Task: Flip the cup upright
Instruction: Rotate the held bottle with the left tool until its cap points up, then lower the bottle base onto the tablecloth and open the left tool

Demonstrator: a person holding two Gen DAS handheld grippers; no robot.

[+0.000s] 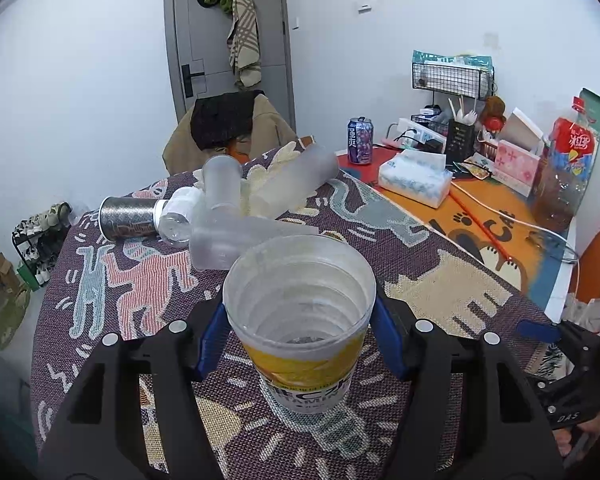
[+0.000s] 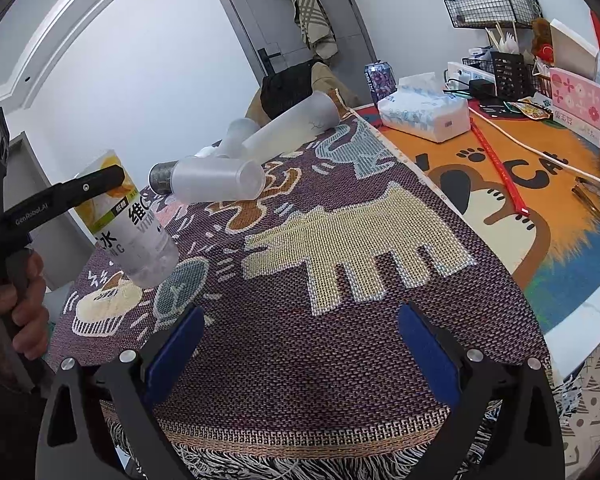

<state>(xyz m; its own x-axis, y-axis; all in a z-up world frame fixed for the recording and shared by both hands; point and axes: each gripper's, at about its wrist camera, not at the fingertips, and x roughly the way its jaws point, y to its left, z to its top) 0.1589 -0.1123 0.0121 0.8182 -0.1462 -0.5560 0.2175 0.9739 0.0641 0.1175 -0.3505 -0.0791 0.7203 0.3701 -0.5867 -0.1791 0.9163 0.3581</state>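
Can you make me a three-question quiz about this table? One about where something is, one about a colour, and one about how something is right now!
1. Where does the purple can stand?
A. on the orange mat, near the tissue pack
B. inside the cup
C. on the floor

2. What colour are the pads on the right gripper?
A. red
B. blue
C. green

3. Which way does the yellow-labelled cup's mouth face?
A. down
B. sideways
C. up

Answers:
1 A: the purple can stands on the orange mat, a little way from the tissue pack.
2 B: the right gripper has blue pads.
3 C: the left wrist view looks down into the open mouth of the cup.
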